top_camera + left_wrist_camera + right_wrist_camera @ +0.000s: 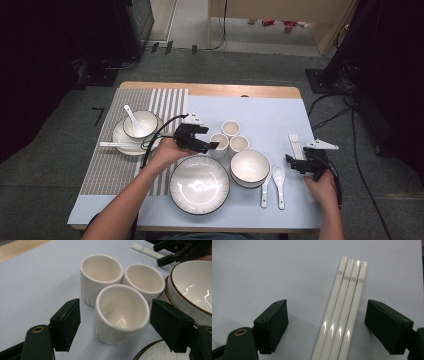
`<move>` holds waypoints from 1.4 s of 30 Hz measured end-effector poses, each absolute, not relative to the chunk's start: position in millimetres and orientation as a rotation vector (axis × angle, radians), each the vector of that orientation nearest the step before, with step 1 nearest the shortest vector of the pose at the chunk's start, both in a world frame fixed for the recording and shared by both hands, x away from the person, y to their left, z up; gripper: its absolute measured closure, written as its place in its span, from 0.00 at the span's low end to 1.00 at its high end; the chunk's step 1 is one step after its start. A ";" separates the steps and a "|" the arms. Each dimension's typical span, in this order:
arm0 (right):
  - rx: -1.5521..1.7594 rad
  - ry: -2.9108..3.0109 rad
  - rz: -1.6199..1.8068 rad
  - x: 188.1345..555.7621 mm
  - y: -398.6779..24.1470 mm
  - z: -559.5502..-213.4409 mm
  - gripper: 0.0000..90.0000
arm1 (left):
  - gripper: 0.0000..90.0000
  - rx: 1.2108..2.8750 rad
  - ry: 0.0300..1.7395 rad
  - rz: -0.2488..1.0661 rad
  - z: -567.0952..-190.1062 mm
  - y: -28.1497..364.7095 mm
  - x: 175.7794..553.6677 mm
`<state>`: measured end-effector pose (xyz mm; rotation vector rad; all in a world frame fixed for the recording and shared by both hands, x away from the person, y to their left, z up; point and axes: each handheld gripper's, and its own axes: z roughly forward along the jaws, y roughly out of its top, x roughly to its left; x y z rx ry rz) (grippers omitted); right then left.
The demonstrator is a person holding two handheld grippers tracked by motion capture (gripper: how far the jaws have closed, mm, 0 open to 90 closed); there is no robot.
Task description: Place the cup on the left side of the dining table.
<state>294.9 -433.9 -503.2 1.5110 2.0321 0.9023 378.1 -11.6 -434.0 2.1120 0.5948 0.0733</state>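
Three cups sit bunched w/ rims touching, just beyond the plate (199, 184) and left of the bowl (249, 167); looks like stock waiting to be dealt out to place settings, since one setting (bowl, spoon, plate, chopsticks) is already laid on the striped mat (107, 165) at left. You've brought your left gripper (212, 146) in low and level at the near cup (121, 313), prob. because it's the only one of the three you can straddle w/o knocking the others.

In the left gripper view that cup sits right between the pads (71, 323): left pad a bit clear of its wall, right pad close by the rim on the other side, neither pressing. So jaws are wide, nothing held yet. The mid cup (101, 277) and far cup (144, 281) are right behind it, touching it; the bowl crowds your right pad. Closing here should take the near cup alone, I'd judge, but watch that pad vs. the bowl rim.

Your right gripper (296, 162) hovers at the table's right edge over the chopsticks (342, 315), four white sticks lying side by side, parallel, ends lined up, likely kept as two pairs ready for pickup. In the right gripper view they run up between the jaws, nearer the right pad, w/ clear cloth either side. Jaws wide there too, gripping nothing. Two spoons (272, 185) lie between bowl and that hand.
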 end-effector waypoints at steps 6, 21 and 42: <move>1.511 2.032 0.902 294.9 -433.9 -503.2 0.20 | 0.28 2.122 0.588 0.067 -435.7 -14.6 378.2; 1.511 2.032 0.902 294.9 -433.9 -503.2 0.20 | 0.28 2.137 0.575 0.063 -440.0 -25.5 375.1; 1.512 2.032 0.903 294.9 -433.9 -503.2 0.20 | 0.28 2.188 0.565 0.067 -451.8 -36.8 377.7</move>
